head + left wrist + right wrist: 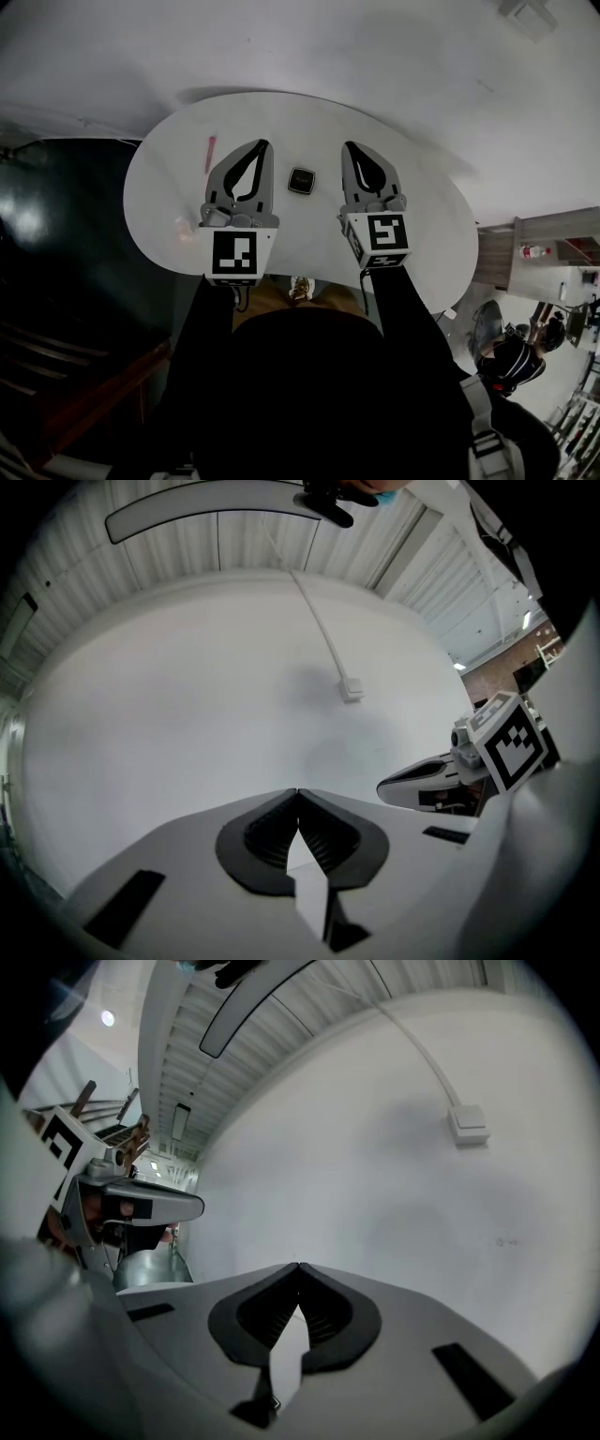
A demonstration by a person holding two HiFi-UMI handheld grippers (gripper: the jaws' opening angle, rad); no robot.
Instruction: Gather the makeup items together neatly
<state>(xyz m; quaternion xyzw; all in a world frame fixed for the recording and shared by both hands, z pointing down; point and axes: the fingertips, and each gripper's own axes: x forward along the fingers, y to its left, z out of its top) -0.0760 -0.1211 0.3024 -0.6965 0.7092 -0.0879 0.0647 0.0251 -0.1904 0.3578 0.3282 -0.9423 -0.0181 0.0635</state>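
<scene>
Presently, left gripper (262, 146) and right gripper (349, 148) are hovering, jaws together and empty, black compact (301, 180) lying between them.

My left gripper (298, 794) faces a white wall (187, 714), jaws closed together.
A wall box (351, 690) sits above the fingertips; the right gripper (389, 787) hangs to their right.

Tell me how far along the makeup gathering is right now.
Done: nothing looks gathered; the pink stick lies near the table's far left edge, apart from the black compact at the middle. In hand: nothing; the left gripper and right gripper are both shut and empty, above the table. Left: bringing those items together, perhaps also a faint pale thing by the left edge.
</scene>
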